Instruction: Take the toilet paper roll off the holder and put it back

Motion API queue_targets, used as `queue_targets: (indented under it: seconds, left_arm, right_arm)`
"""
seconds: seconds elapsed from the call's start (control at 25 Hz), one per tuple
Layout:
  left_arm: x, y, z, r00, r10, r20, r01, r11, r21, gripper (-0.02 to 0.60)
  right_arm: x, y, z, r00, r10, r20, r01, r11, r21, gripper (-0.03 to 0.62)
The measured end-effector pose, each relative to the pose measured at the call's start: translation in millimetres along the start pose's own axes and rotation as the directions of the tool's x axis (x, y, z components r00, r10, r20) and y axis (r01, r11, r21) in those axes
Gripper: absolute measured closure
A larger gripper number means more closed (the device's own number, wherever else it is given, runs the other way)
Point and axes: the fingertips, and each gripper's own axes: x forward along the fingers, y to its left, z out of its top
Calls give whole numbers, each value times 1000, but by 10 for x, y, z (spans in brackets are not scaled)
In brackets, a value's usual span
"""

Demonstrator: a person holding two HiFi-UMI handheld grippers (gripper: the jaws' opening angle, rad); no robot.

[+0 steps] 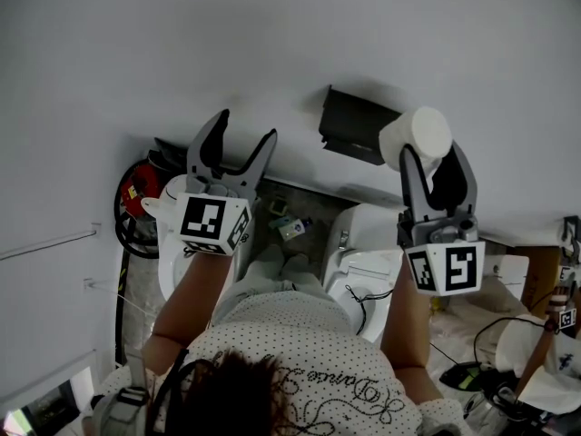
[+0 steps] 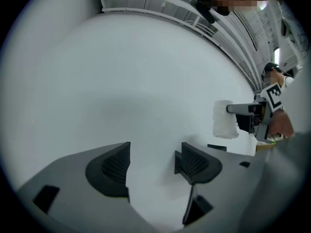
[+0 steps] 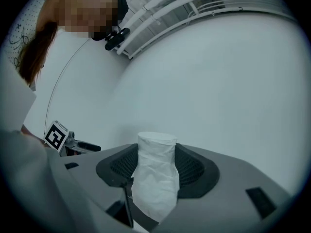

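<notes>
White paper fills the gap of the right gripper [image 1: 434, 157]: the toilet paper roll [image 1: 419, 134] stands between its two jaws, and both ribbed pads [image 3: 194, 166] press on its sides. The grip is firm enough that the soft wrap looks creased where it sits in the throat of the jaws. One round end of the roll pokes out past the jaw tips, toward the pale wall [image 1: 182, 44]. The jaws stand wide, clenched on the roll's full width.

Just beyond and to the left of those jaw tips hangs the black holder [image 1: 352, 125], fixed to the wall. The roll is close beside it but apart from it, off the holder and in the gripper's hold.

The left gripper [image 1: 247, 127] is raised next to its partner, well apart from it. Its jaws are released, spread with bare wall showing between the pads [image 2: 111, 166]. From the left gripper view the roll shows far off to the right of these jaws, carried by the other tool.

Below both grippers, behind the jaws and the marker cubes [image 1: 214, 222], are the person's forearms and a dotted shirt [image 1: 290, 334]. Under the right gripper sits a white toilet [image 1: 363, 271], and a red object [image 1: 136, 189] that I cannot identify lies lower left of the left gripper.
</notes>
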Motion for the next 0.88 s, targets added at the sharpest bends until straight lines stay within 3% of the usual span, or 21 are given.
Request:
queue_targets:
  seconds: [0.88]
  left_arm:
    - [-242,-96,21,1000,-10,15,10,1000,-9,257]
  right_arm:
    - [-455,347,-201,998,29,-64,-24,997,68,347]
